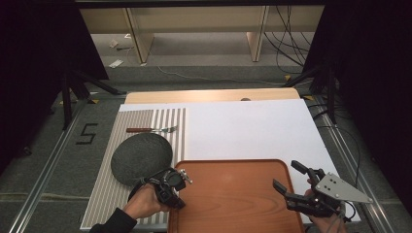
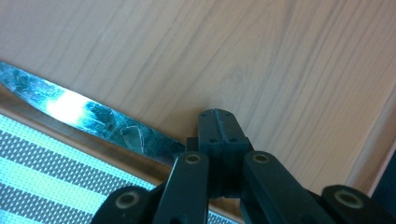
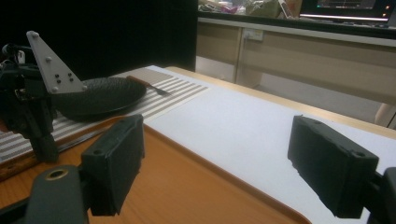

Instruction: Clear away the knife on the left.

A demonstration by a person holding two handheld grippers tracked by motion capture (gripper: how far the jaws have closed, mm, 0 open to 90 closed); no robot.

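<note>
A white sheet covers most of the table, whose pale wooden far edge shows beyond it. On the left lies a striped placemat bearing a dark round plate, with a fork just beyond the plate. At the near edge sits a brown wooden tray, overlapping sheet and mat.

The left gripper is clenched on a knife, whose shiny blade lies along the tray's left rim, beside the placemat. The right gripper hovers released over the tray's right rim, holding nothing.

Around the table are grey carpet, black curtains at both sides, tripod legs, trailing cables and a light wooden desk frame at the far end.
</note>
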